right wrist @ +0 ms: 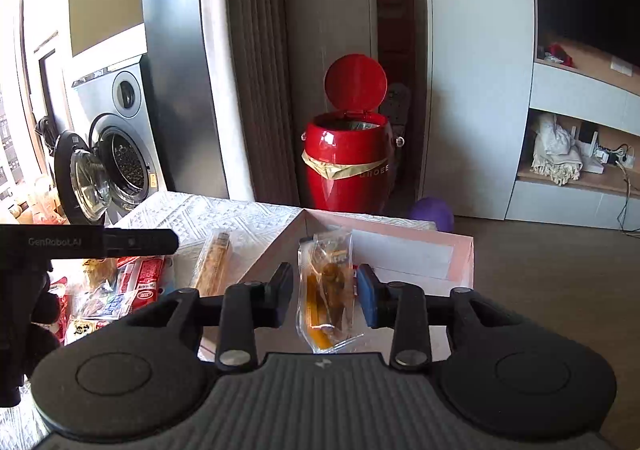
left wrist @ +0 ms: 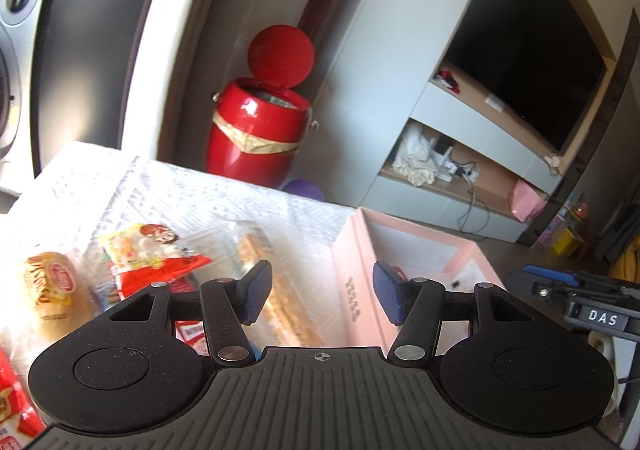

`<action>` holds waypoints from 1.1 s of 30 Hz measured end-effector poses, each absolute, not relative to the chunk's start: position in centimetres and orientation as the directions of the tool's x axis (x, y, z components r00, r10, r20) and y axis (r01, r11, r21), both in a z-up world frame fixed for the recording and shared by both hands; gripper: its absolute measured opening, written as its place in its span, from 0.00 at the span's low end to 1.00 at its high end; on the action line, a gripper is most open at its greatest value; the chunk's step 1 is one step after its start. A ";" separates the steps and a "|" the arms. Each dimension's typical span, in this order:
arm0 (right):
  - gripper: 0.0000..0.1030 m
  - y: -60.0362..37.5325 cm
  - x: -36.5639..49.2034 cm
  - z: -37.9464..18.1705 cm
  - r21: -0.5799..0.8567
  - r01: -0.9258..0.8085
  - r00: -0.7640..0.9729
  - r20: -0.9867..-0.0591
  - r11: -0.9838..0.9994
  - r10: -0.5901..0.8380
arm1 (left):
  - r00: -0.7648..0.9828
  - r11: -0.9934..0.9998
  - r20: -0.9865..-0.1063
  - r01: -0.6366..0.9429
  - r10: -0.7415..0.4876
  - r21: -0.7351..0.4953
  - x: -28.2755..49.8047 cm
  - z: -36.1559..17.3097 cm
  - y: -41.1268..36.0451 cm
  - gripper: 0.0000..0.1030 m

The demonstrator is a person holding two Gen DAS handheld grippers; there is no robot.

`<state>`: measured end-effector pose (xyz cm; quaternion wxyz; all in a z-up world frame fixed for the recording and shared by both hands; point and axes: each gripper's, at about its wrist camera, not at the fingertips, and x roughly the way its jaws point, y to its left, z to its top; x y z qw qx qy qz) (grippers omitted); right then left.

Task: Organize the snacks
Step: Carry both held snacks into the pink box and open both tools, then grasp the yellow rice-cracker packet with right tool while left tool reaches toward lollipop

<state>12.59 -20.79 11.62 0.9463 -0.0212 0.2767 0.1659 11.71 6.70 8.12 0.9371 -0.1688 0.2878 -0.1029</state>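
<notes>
My right gripper (right wrist: 325, 296) hangs over the open pink box (right wrist: 416, 234). A clear snack packet with orange-brown contents (right wrist: 328, 290) stands between its pads, which sit slightly apart from the packet's sides. My left gripper (left wrist: 322, 296) is open and empty, above the box's left wall (left wrist: 352, 290) and a long clear cracker pack (left wrist: 272, 290) on the white tablecloth. More snacks lie left: a bun pack (left wrist: 50, 290) and a red-and-white pack with a cartoon face (left wrist: 156, 254). In the right wrist view the cracker pack (right wrist: 214, 262) and red packs (right wrist: 140, 282) lie left of the box.
A red bin with open lid (right wrist: 348, 154) stands behind the table, a purple ball (right wrist: 434, 212) beside it. A washing machine with open door (right wrist: 108, 166) is at left. Shelves with cloths and cables (right wrist: 576, 154) are at right. The left gripper's body (right wrist: 80, 242) shows at left.
</notes>
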 end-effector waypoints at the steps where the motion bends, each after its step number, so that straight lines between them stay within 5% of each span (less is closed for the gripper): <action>1: 0.43 -21.1 13.1 11.5 0.037 -0.306 0.801 -0.531 0.951 0.278 | 0.812 0.924 -0.513 0.081 -0.279 -0.374 11.8 7.8 7.1 0.59; 5: 0.52 -22.5 13.4 10.0 -0.024 -0.198 0.826 -0.541 0.980 0.154 | 0.786 0.924 -0.552 0.062 -0.278 -0.377 13.7 6.8 7.1 0.59; 10: 0.52 -24.2 14.4 5.8 -0.088 -0.066 0.766 -0.643 0.994 -0.006 | 0.737 0.992 -0.665 0.065 -0.121 -0.109 18.3 4.9 2.4 0.59; 14: 0.52 -25.1 14.3 4.3 -0.014 -0.083 0.728 -0.683 0.996 0.051 | 0.716 0.992 -0.688 0.105 -0.120 -0.065 18.8 3.6 2.2 0.44; 18: 0.53 -24.8 14.6 4.0 0.019 -0.123 0.722 -0.685 0.992 0.102 | 0.702 0.979 -0.683 0.152 -0.202 -0.133 14.4 3.9 4.0 0.34; 28: 0.53 -18.3 19.6 3.9 0.061 -0.218 0.698 -0.688 0.974 0.200 | 0.753 0.954 -0.600 0.126 -0.270 -0.270 4.0 5.8 8.3 0.33; 33: 0.54 -15.7 19.2 4.2 -0.035 -0.250 0.725 -0.669 0.968 0.163 | 0.840 0.960 -0.516 0.019 -0.167 -0.280 0.0 8.2 12.1 0.33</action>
